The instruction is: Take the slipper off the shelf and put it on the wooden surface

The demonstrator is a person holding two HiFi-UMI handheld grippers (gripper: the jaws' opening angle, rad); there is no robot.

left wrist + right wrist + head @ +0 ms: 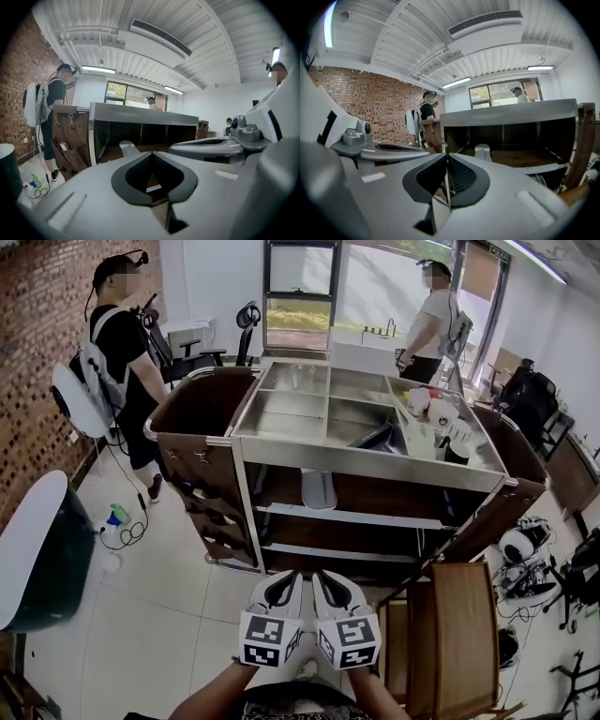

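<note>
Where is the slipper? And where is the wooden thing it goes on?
Pale grey slipper (319, 491): head view, on the middle of its top.
Brown wooden surface (464, 634): head view, on the bare middle of its wide plank.

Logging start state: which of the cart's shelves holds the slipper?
The uppermost shelf, just under the steel top: the pale slipper sits there; the shelves below show none.

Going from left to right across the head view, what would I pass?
Brick wall → person in black → white slipper → person in white shirt
</note>
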